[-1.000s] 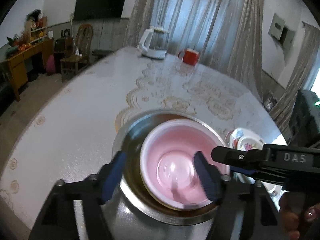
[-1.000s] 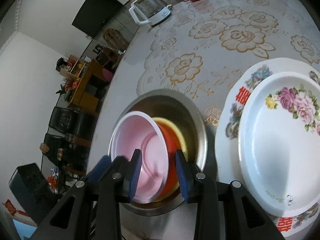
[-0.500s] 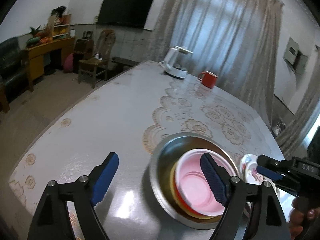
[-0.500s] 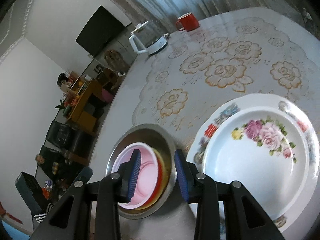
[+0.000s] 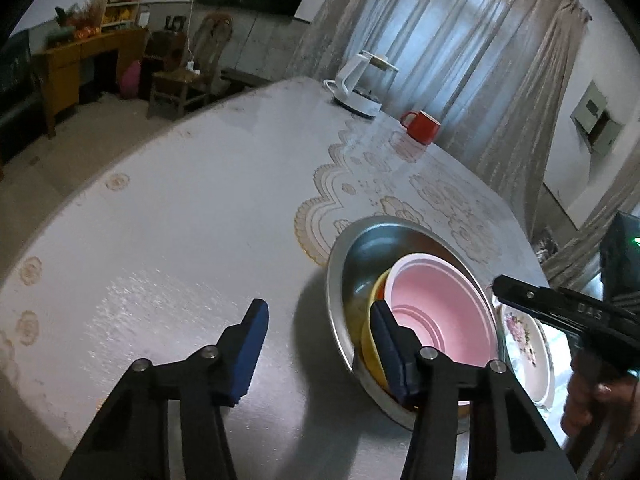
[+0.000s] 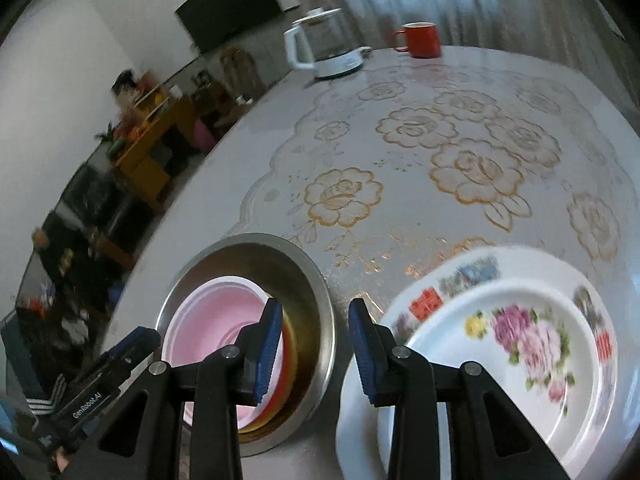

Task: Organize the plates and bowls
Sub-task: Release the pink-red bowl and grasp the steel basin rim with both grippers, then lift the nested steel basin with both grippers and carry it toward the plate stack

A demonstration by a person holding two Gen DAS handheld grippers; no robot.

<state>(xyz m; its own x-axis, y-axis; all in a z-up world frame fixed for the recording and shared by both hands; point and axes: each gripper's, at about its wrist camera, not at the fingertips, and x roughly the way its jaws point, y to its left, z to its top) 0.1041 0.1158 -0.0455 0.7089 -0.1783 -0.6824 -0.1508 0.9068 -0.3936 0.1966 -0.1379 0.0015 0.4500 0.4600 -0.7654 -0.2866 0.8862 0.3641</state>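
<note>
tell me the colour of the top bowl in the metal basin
Pink bowl; clearest in the left wrist view.

Black claw (image 5: 316,344), blue ribbed pads (image 5: 250,340)

Left wrist view: looks forward along its fingers from low above the table (image 5: 180,220), facing the curtained far end. Right wrist view: the same heading from further right. Both share the steel basin (image 5: 362,240) (image 6: 308,280), kettle (image 5: 360,88) (image 6: 324,48) and red mug (image 5: 422,127) (image 6: 420,40).
</note>
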